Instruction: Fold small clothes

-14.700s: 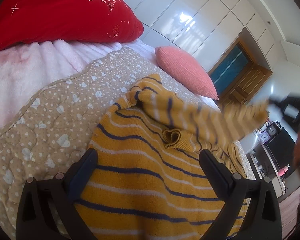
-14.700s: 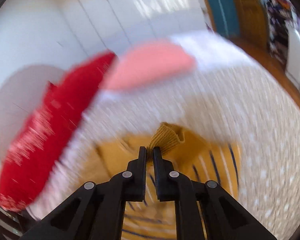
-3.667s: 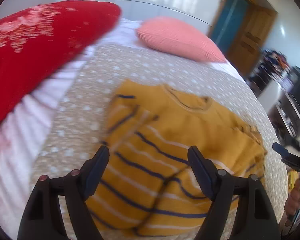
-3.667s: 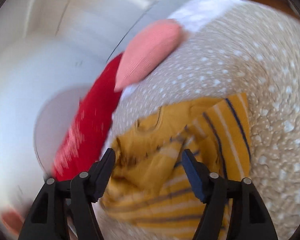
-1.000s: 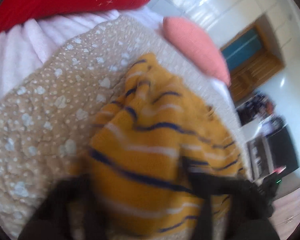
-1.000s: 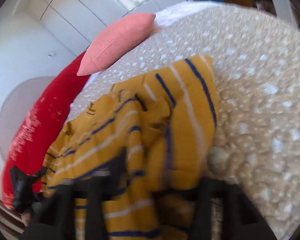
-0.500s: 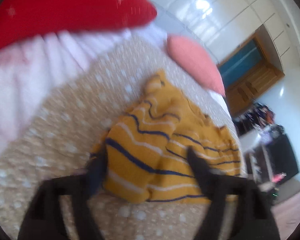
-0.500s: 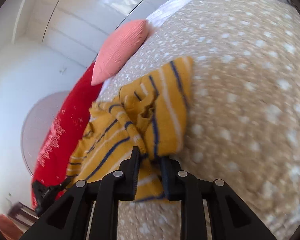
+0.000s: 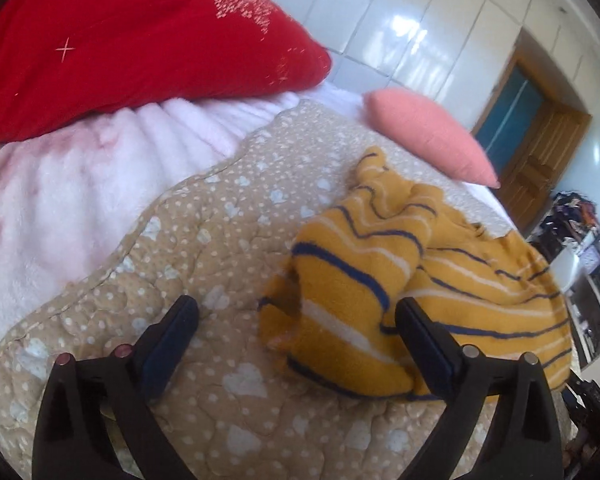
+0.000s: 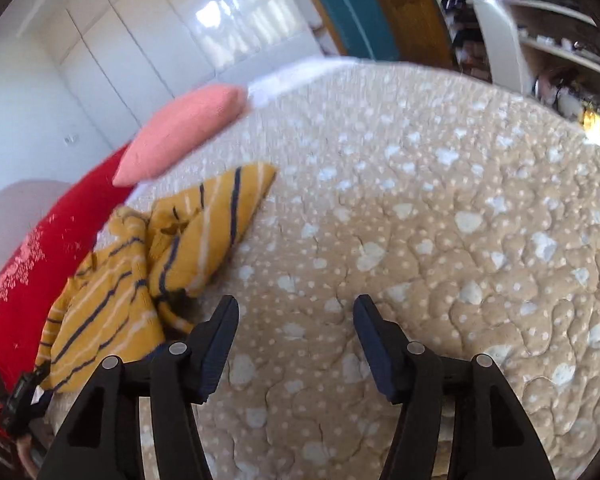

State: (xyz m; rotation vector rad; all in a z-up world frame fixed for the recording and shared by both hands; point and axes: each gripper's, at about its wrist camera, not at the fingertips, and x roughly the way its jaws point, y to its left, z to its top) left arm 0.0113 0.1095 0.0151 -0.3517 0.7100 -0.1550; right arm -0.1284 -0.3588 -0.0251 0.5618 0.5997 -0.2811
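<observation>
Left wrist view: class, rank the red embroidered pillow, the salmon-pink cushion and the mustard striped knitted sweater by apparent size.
1. Red embroidered pillow
2. Mustard striped knitted sweater, nearer the camera, so its rank is unsure
3. Salmon-pink cushion

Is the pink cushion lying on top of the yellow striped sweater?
No. In the left wrist view the pink cushion lies on the bed beyond the yellow striped sweater, with spotted quilt showing between them.

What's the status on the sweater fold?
Left tongs opening, nothing gripped. Right tongs opening over bare quilt, empty. Sweater bunched on the quilt, not a neat fold. Nothing in the way.
</observation>
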